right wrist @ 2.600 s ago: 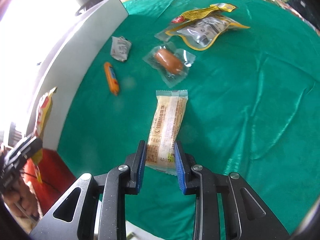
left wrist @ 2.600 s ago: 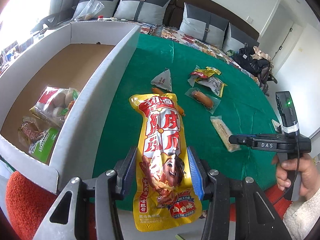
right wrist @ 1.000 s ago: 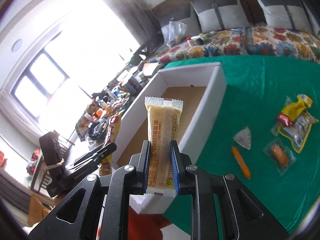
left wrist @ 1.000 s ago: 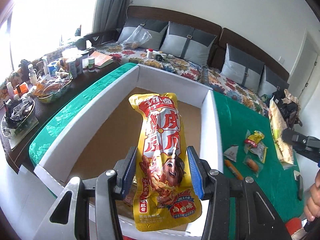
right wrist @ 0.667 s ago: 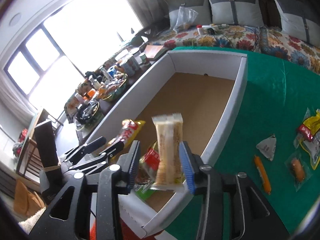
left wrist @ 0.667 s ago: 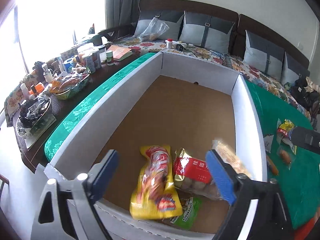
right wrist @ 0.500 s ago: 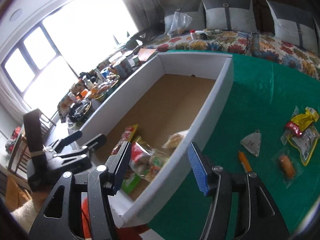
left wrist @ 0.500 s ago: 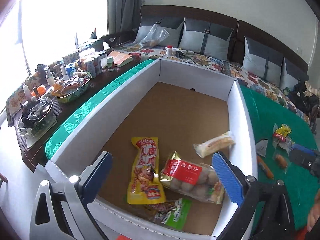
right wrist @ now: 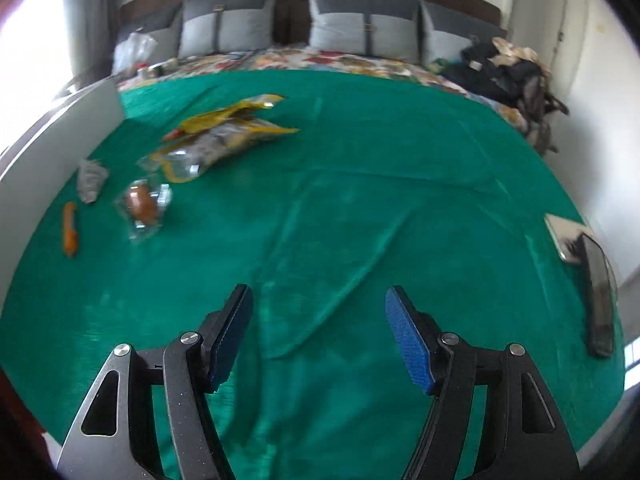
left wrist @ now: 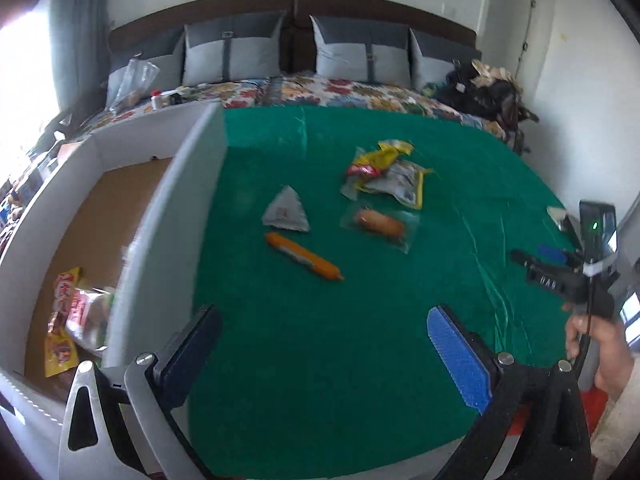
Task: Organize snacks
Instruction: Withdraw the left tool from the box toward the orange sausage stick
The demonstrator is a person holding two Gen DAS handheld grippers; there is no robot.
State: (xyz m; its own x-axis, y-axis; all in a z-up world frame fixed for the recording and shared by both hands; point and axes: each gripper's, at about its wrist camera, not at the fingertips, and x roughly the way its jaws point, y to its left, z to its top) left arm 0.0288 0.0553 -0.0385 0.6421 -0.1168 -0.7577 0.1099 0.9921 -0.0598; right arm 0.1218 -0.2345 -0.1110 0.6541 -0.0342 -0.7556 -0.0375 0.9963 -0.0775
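Note:
My left gripper is open and empty above the green cloth, beside the white box. Inside the box lie the yellow snack bag and other packets. On the cloth lie an orange sausage stick, a grey triangular packet, a clear-wrapped sausage and a yellow-edged pouch. My right gripper is open and empty over bare cloth; it also shows at the right of the left wrist view. The same snacks lie to its far left: the sausage stick, wrapped sausage and pouch.
A phone and a flat silver object lie at the cloth's right edge. A sofa with grey cushions and a floral cover stands behind. Dark clothes are piled at the back right.
Both grippers opened and dropped the yellow bag and the pale bar into the box. Both have since swung right, away from the box, and now face the snacks on the cloth.

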